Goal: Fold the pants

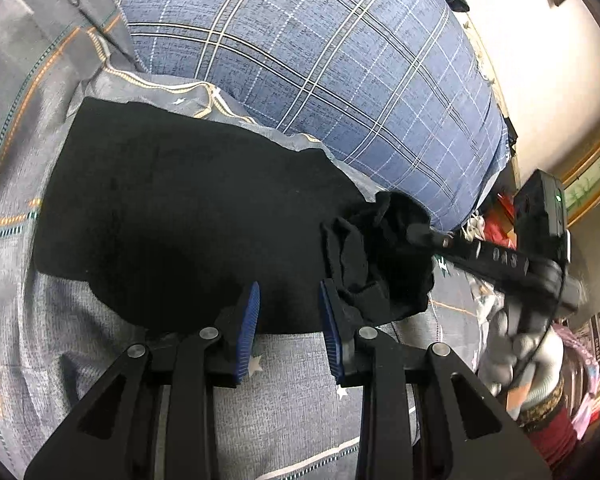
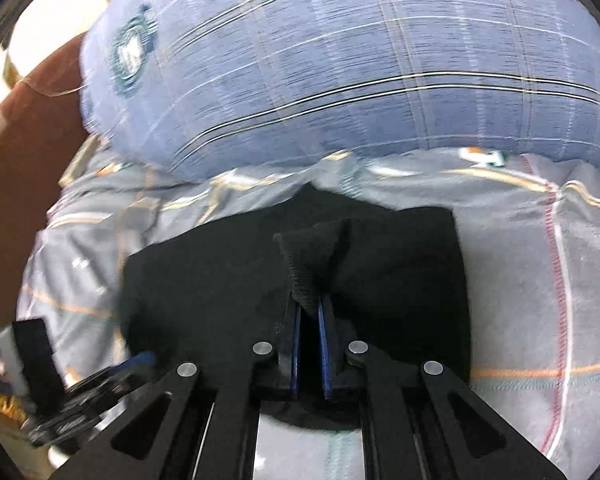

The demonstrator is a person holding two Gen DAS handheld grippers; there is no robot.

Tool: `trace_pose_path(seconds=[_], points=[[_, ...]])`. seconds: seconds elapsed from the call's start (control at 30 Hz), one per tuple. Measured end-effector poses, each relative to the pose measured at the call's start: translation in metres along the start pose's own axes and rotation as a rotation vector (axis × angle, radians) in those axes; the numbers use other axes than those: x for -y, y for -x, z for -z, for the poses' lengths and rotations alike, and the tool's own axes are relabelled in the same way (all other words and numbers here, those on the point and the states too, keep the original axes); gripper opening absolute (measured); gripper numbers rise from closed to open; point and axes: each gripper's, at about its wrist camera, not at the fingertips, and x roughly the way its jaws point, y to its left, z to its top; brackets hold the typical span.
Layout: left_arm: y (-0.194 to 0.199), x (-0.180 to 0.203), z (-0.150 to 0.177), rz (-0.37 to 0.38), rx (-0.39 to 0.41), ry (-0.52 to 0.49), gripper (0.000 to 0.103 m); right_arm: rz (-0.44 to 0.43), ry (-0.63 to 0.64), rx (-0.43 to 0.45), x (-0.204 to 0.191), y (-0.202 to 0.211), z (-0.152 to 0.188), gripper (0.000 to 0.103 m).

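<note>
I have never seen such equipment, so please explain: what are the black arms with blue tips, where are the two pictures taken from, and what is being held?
They are two hand-held grippers, each carrying a camera that looks along its fingers. In the left camera's picture, the left gripper is open above the black pants, which lie on a grey bedsheet beside a blue checked pillow. In the right camera's picture, the right gripper is shut on a fold of the pants. The person's gloved hand holds it.

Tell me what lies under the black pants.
The black pants lie on a grey patterned bedsheet, which shows around their edges. The right gripper pinches one bunched end. What lies directly beneath the cloth is covered.
</note>
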Motion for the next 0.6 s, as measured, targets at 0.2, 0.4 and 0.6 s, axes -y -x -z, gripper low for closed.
trace_pose_path(seconds=[0.2,0.4,0.6], points=[[0.003,0.001,0.001,-0.008,-0.009,0.017,0.028,-0.040,0.029,-0.167,-0.023,-0.053,0.023,0.031],[-0.003,0.003,-0.004,-0.020,-0.027,0.002,0.034,-0.199,-0.063,0.021,0.025,0.017,0.016,0.056],[-0.042,0.044,-0.020,-0.001,-0.095,-0.075,0.039,-0.010,-0.138,0.107,0.088,0.027,0.001,0.066]])
